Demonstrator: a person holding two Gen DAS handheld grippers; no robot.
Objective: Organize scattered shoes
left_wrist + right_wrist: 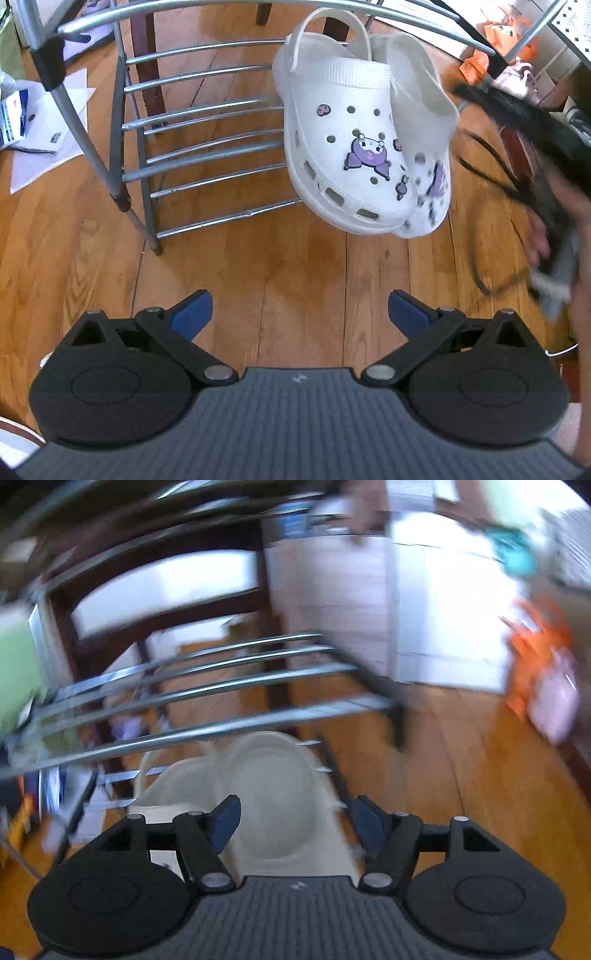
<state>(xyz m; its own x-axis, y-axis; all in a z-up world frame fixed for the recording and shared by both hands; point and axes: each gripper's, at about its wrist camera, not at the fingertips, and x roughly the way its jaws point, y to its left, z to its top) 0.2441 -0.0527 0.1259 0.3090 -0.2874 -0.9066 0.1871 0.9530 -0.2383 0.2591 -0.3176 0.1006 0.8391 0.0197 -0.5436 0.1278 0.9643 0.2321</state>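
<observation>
Two white clogs with purple charms lie side by side on a low shelf of a metal shoe rack (207, 147), toes toward me. The left clog (343, 147) partly covers the right clog (424, 122). My left gripper (301, 314) hangs open over the bare wooden floor in front of the rack, holding nothing. In the blurred right wrist view my right gripper (297, 823) is open. The heel end of a white clog (273, 794) sits between and below its blue pads (225, 823), under the rack's rails (221, 690). The pads do not press on it.
A blurred hand with a dark object (554, 229) fills the right edge beside the clogs. Papers and a small box (37, 122) lie on the floor at left. Dark chair legs (147, 74) stand behind the rack. An orange bag (535, 653) and a pink shoe (517, 77) are far right.
</observation>
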